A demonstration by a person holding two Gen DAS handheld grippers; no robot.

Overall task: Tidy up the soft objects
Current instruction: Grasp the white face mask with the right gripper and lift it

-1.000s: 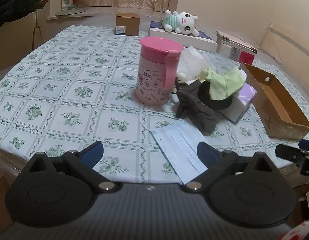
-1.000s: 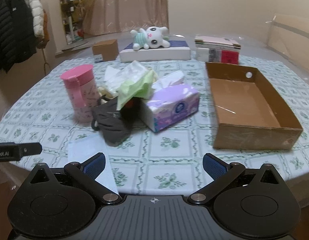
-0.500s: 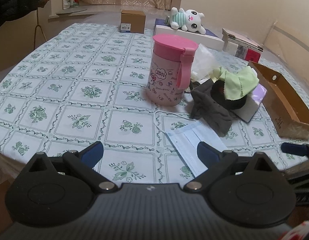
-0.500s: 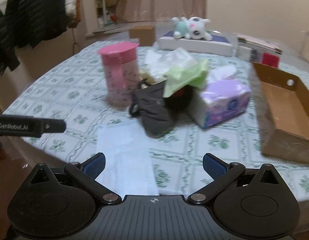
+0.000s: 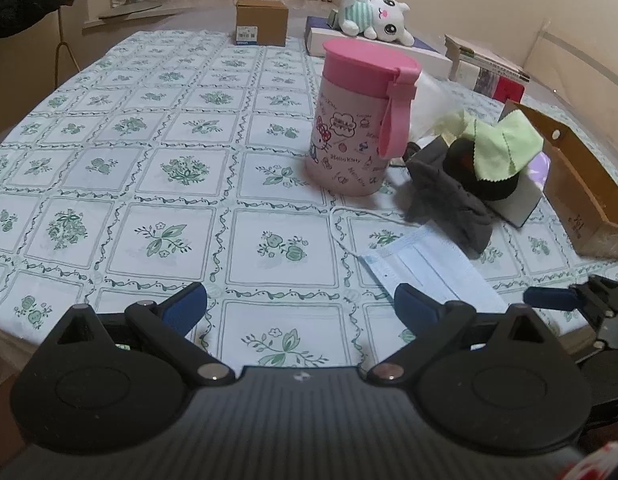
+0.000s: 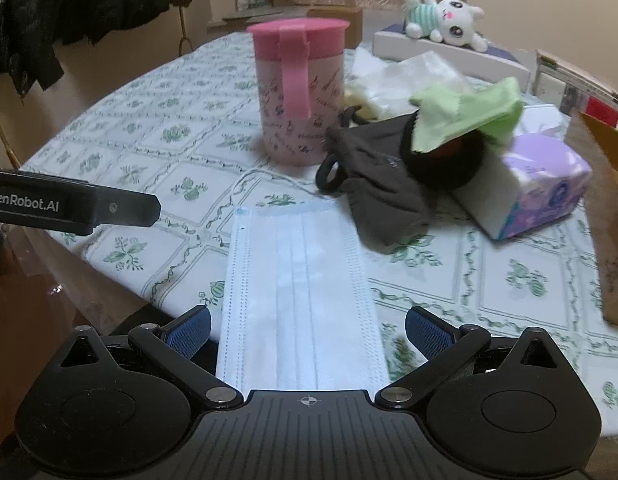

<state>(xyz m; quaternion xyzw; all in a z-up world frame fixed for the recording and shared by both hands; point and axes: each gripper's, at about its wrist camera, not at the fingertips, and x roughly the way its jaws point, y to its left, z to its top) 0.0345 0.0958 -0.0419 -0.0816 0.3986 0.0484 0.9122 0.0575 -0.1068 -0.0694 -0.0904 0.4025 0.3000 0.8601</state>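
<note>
In the left wrist view, the left gripper (image 5: 301,304) is hovering wide open and empty over the near edge of the surface (image 5: 129,152), with the face mask (image 5: 429,276) lying flat at about two o'clock from it, its thin ear loop (image 5: 341,236) trailing toward the pink cup (image 5: 361,120). Beyond the mask, at one o'clock, a dark grey cloth (image 5: 449,208) is slumping against a black round thing that is wearing a light green cloth (image 5: 505,144) like a cap, and the cardboard box (image 5: 581,200) is sitting open at three o'clock, the likely home for the soft things. The right gripper (image 5: 549,298) is peeking in at the right edge. In the right wrist view, the right gripper (image 6: 307,330) is likewise spread open and holding nothing, and the mask (image 6: 301,292) is lying straight ahead at twelve o'clock, its near end running in between the fingers. The mask looks feather-light, limp and thin, so it is probably going to flop and fold once lifted; pinching the near short edge, pressing down so a finger slides under it, seems the surest hold. The grey cloth (image 6: 385,196) looks heavier and bunched, offering a thick fold to pinch, while the green cloth (image 6: 469,112) is sitting loose and should lift by its raised corner. The tissue pack (image 6: 541,192) at two o'clock is soft but bulky and may squash.
</note>
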